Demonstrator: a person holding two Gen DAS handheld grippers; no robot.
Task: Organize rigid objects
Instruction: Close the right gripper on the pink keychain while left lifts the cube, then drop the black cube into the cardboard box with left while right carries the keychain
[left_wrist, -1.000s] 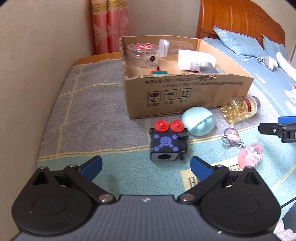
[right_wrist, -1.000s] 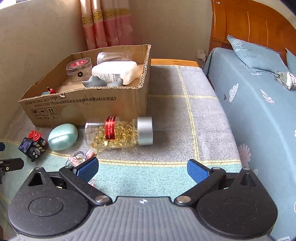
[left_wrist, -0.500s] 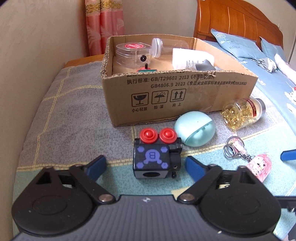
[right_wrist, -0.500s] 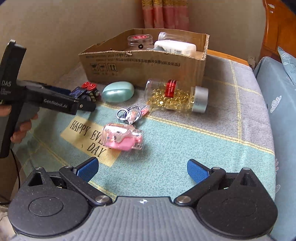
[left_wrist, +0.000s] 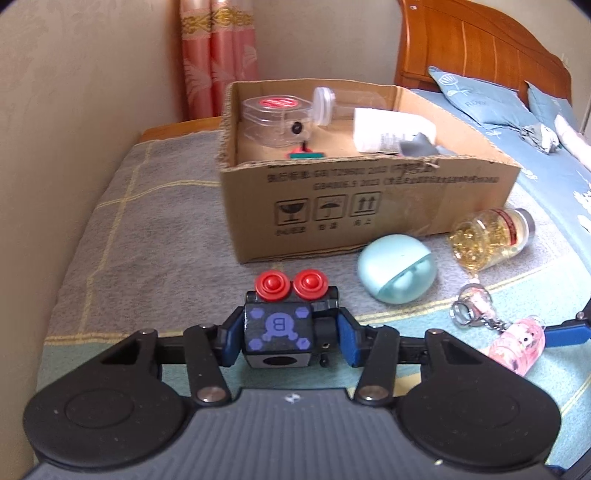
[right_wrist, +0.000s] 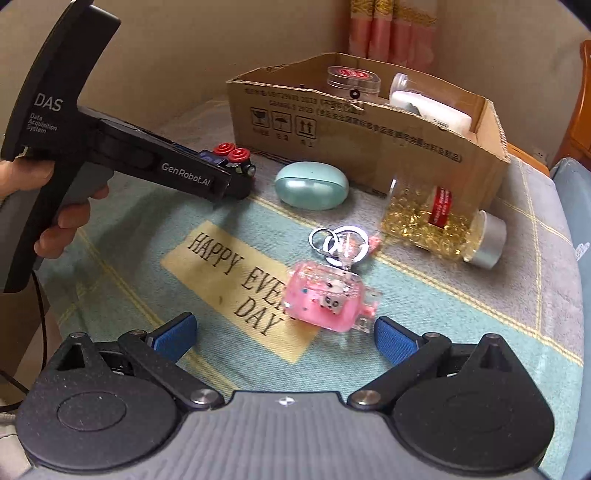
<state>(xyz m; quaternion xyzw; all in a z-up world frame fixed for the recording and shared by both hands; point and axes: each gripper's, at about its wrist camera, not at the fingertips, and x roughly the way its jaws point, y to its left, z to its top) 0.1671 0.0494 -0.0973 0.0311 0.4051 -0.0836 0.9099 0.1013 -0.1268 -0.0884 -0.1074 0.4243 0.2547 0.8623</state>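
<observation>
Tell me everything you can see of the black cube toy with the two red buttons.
The black cube toy looks like hard plastic, with two round red buttons on its far side, a purple B emblem on top, and an oval recess facing the camera. It sits upright on the blanket, in front of the cardboard box. The left gripper is closed on it, blue pads against both sides.

Outside, near: one black cube toy (left_wrist: 277, 328), one mint egg-shaped case (left_wrist: 396, 268), one clear capsule bottle (left_wrist: 487, 236), one pink keychain charm (right_wrist: 328, 297). Far: one cardboard box (left_wrist: 369, 199).
</observation>
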